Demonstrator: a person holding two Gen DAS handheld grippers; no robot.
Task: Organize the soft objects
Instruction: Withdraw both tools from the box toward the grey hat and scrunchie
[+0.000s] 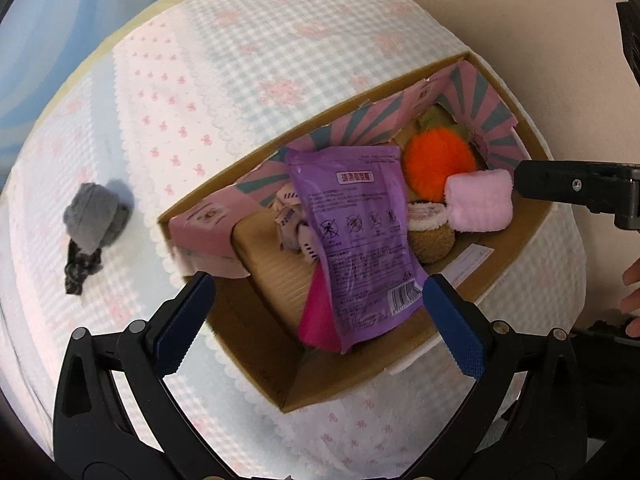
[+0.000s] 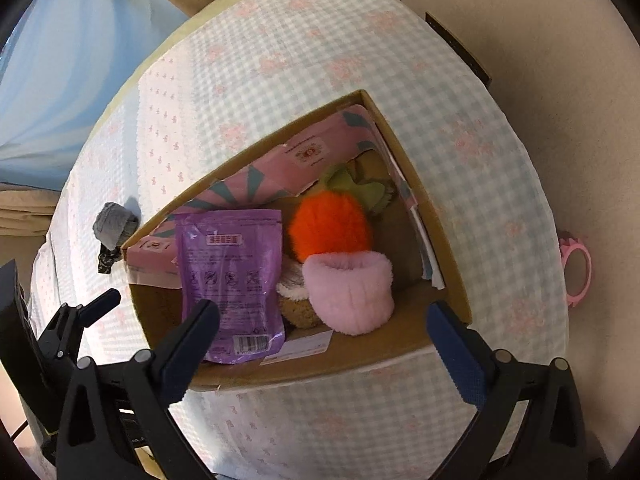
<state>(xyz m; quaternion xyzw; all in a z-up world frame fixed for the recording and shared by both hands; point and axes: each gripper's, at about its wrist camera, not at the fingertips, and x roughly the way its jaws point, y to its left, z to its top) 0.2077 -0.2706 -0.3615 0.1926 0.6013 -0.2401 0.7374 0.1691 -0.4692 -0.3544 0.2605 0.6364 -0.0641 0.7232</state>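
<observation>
An open cardboard box (image 1: 340, 376) (image 2: 404, 354) sits on the checked tablecloth. Inside lie a purple pouch (image 1: 356, 232) (image 2: 230, 276), an orange plush (image 1: 438, 164) (image 2: 330, 226), a pink fluffy roll (image 1: 480, 200) (image 2: 348, 292) and a brown plush (image 1: 430, 236) (image 2: 296, 312). A grey balled sock (image 1: 96, 220) (image 2: 114, 222) lies on the cloth left of the box. My left gripper (image 1: 320, 324) is open and empty over the box's near corner. My right gripper (image 2: 324, 344) is open and empty above the box's front wall; one finger (image 1: 568, 184) shows beside the pink roll.
A dark crumpled cloth (image 1: 80, 270) (image 2: 106, 260) lies by the grey sock. A pink ring (image 2: 578, 272) hangs at the table's right edge. Blue curtain (image 2: 60, 80) at the far left. The round table's edge curves close on all sides.
</observation>
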